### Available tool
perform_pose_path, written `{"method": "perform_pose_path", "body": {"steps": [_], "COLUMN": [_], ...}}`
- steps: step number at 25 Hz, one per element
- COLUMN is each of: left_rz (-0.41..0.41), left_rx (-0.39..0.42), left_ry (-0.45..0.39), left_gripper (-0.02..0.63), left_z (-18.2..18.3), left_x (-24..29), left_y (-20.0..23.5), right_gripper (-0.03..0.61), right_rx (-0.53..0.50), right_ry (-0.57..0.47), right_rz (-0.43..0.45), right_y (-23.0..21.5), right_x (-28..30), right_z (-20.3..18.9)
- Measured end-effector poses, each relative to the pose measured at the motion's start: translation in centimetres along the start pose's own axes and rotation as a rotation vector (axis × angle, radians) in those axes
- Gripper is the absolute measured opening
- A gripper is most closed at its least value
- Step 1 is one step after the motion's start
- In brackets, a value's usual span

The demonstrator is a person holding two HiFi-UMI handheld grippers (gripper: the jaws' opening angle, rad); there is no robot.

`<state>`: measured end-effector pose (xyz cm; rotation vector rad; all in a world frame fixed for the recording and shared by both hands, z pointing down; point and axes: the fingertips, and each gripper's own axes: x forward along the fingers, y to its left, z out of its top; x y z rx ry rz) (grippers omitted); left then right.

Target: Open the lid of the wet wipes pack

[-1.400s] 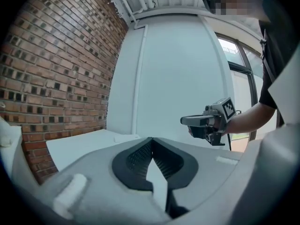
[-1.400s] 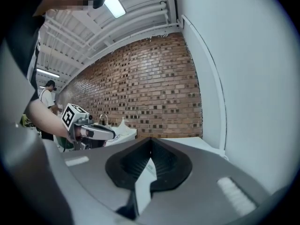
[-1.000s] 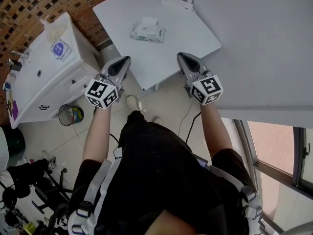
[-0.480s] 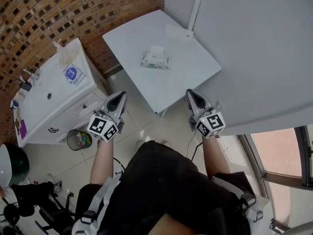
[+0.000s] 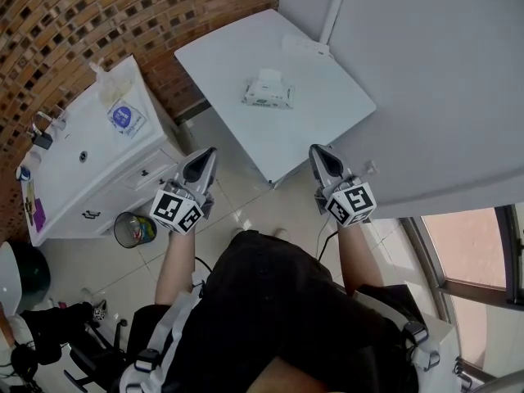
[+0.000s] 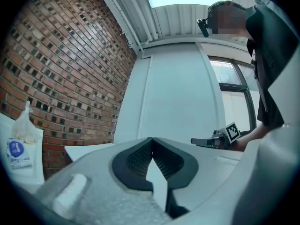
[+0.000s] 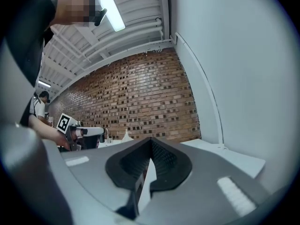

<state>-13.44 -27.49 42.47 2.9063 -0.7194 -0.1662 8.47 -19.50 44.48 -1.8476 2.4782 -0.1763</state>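
Both grippers point(image 5: 199, 164) point(image 5: 323, 159) pressed together, empty, well short of wipes pack point(image 5: 268, 95) on table point(image 5: 327, 113); approach level, open jaws first

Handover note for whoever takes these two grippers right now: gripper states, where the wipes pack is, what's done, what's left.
Left gripper: shut, empty, over the floor, short of the table.
Right gripper: shut, empty, by the table's near edge.
Wet wipes pack: lying near the table's middle, apart from both grippers.
Done: nothing visible on the pack; the lid is too small to read from here.
Left: reach the pack, probably steady it with one gripper, lift the lid with the other.
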Motion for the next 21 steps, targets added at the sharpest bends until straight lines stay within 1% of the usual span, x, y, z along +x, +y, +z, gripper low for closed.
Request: {"method": "perform_pose_path", "body": {"steps": [3,8,11,13,21], "left_rz": [-0.018,-0.022,-0.043,-0.052,-0.069], "left_rx": [0.003,0.030,0.056,0.059,0.073], "left_ry": [0.008,0.005,-0.010,-0.017,0.013], "left_gripper": [0.002,0.002,0.002,0.002,0.002], "left_z": [0.0,0.5,0.8,0.9,0.6], "left_x": [0.2,1.1,1.4,1.7,2.4], "left_y": [0.2,0.2,0.2,0.2,-0.1], "right_gripper": [0.003,0.003,0.003,0.003,0.003], "right_rx": [0.012,0.012,0.006,0.006,-0.001], "right_ry": [-0.010,-0.020,-0.026,-0.032,-0.037], "right_rz": [-0.013,-0.032,-0.038,-0.037,-0.044], "right_y": [0.0,-0.7,-0.8,-0.9,-1.1], "right_x": [0.1,0.1,0.3,0.4,0.5], "right_z": [0.2,0.4,0.7,0.8,1.1]}}
